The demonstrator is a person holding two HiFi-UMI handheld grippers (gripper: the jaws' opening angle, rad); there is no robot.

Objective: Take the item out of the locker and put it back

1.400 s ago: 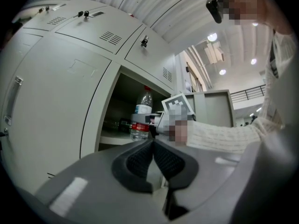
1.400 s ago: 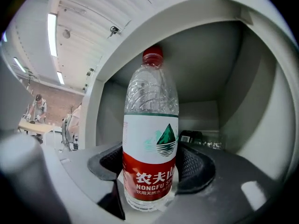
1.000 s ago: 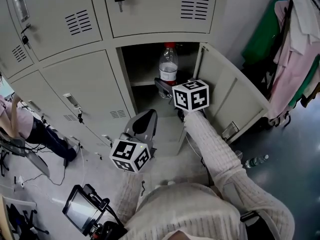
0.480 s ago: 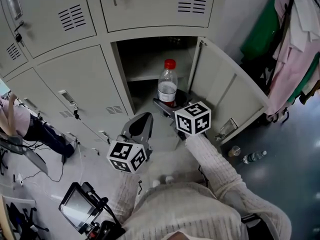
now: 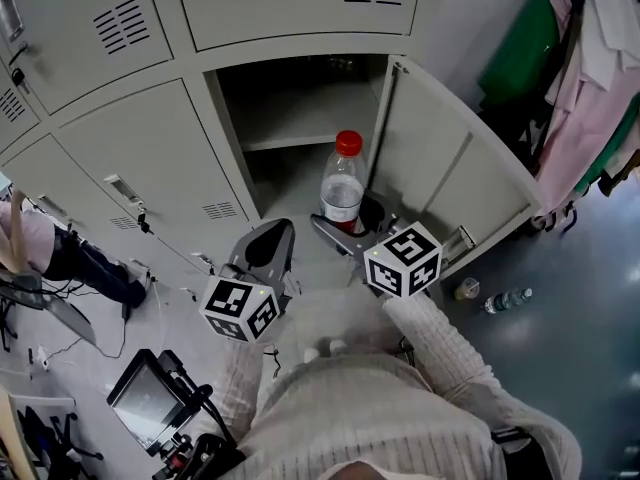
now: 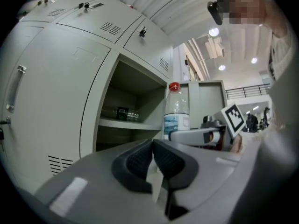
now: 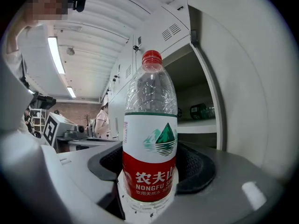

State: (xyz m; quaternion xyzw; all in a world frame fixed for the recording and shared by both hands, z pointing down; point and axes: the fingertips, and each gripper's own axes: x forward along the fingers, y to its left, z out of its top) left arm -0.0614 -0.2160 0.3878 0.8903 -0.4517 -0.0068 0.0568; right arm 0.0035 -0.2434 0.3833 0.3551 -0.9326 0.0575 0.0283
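Bottle: the water bottle (image 5: 343, 190) is clear thin plastic with a red cap (image 5: 347, 143) and a red and white label (image 7: 150, 143).
Right claw: my right claw (image 5: 352, 230) is pinching the bottle, with its dark pads (image 7: 198, 169) pressed on either side of the lower label.
Left claw: my left claw (image 5: 268, 253) has its jaws pressed together with nothing between them, and it sits to the left of the right claw and apart from the bottle.
Bottle against the claw: it stands upright between the pads, and most of the body and the neck rise above the grip.
Locker: the open compartment of the locker (image 5: 290, 98) lies ahead of the right claw, and the bottle is outside it, in front of the opening.
Door: the door (image 5: 450, 158) is swung out on the right side of the right claw.
Shelf: a shelf (image 5: 300, 138) crosses the compartment above the level of the claw and carries a dark item (image 7: 202, 111) I cannot identify.
Handling: I judge it light, though I cannot read the water level. The wall will buckle under a hard squeeze and the glossy label may slip.
Hold: the labelled lower body looks like the firmest place to grip. With so much height above the pads, I expect the top to sway if I tilt.
Risk: going back in, the cap could catch the shelf edge.
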